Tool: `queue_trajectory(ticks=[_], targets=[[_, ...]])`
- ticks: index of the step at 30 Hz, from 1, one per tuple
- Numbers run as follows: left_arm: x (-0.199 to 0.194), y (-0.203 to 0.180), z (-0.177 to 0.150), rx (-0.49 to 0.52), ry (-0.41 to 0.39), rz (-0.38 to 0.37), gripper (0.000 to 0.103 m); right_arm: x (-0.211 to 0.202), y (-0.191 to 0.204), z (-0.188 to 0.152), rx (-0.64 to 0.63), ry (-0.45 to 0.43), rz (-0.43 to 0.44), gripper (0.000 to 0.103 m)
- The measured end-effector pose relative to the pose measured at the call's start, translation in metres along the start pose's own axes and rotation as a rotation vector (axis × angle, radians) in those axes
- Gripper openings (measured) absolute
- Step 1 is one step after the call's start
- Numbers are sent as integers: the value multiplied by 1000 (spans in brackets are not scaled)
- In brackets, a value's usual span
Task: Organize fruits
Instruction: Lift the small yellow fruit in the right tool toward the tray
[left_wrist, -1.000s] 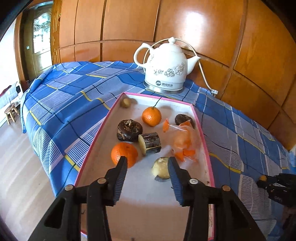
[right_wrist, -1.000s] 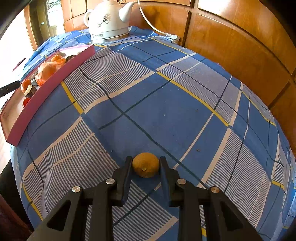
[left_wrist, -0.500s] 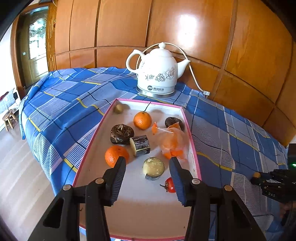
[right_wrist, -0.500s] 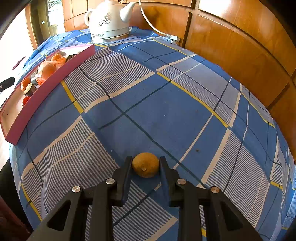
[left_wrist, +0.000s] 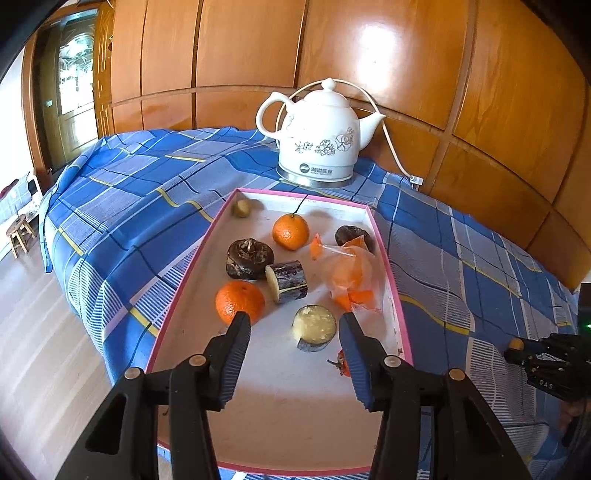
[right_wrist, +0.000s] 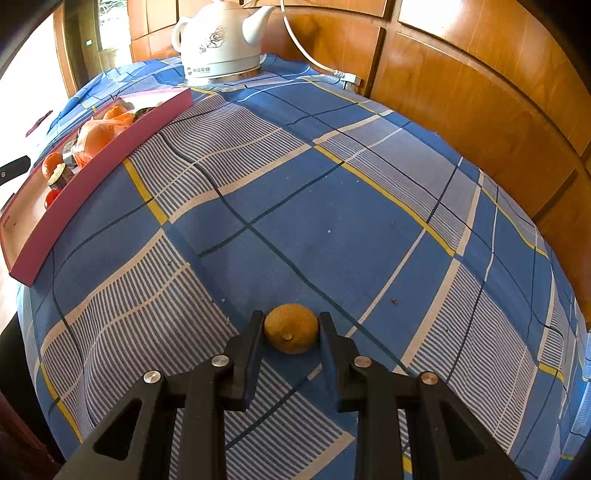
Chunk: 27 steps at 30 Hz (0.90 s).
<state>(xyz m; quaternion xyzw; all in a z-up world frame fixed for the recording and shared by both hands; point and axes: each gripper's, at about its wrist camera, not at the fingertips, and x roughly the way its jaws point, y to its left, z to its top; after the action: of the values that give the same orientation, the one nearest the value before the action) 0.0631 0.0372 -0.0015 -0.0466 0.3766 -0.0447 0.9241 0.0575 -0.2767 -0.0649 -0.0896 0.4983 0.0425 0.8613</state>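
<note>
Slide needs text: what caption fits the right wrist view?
Right hand-held gripper shut on a small round yellow-brown fruit on the blue plaid tablecloth.

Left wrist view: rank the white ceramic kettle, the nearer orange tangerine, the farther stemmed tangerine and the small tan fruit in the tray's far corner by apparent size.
1. White ceramic kettle, clearly largest.
2. Nearer orange tangerine.
3. Farther stemmed tangerine: close to the nearer one; nearness may explain the difference.
4. Small tan fruit, smallest.

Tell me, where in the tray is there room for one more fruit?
The near end of the tray is bare, this side of the cut round and front orange. The far half is crowded: oranges, dark fruits and a bag sit close together.
</note>
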Motion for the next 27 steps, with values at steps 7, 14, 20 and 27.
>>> queue_trajectory(ticks=[7,14,20,27], targets=[[3,5,0,-12,9,11,51,0,0,-1,0,1,4,28],[2,11,0,-20,9,18,51,2,0,2,-5,14,4,28],[0,21,-1,-32,9,26,51,3,4,12,-15,56,-21,28],[-4,42,1,-77,-2,54,51,-24,44,37,-42,-26,100,28]])
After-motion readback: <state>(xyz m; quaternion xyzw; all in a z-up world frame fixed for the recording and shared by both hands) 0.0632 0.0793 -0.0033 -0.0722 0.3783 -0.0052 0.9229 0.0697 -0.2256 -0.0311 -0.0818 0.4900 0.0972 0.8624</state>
